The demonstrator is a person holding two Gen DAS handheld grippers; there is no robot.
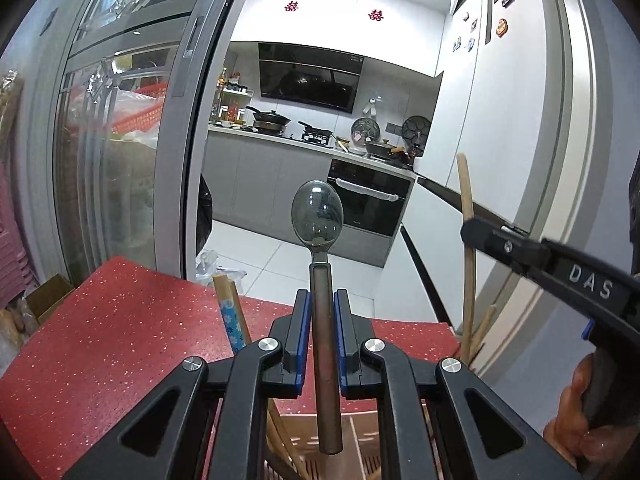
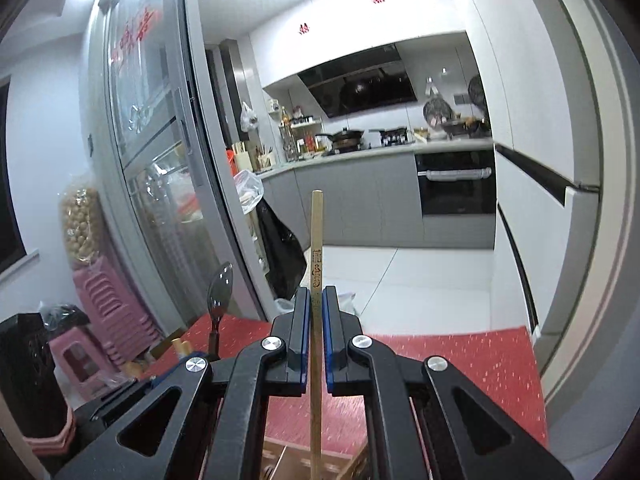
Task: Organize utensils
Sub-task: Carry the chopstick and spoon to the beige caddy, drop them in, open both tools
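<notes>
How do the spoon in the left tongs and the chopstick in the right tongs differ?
The spoon has a shiny oval metal bowl above a dark brown handle; the chopstick is a thin, pale wooden stick with printed marks. The spoon's handle looks thicker than the chopstick. Both stand upright, each clamped between blue pads, the spoon in the left tongs and the chopstick in the right tongs.

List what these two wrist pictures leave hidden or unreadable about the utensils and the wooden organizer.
- Wooden organizer: left wrist view, mostly behind the left gripper; compartments and contents unclear.
- Chopstick: right wrist view, lower end cut off by the bottom edge; burned mark too small to read.
- Spoon: handle middle covered by the pads.
- Right gripper: its hand is out of frame.
</notes>
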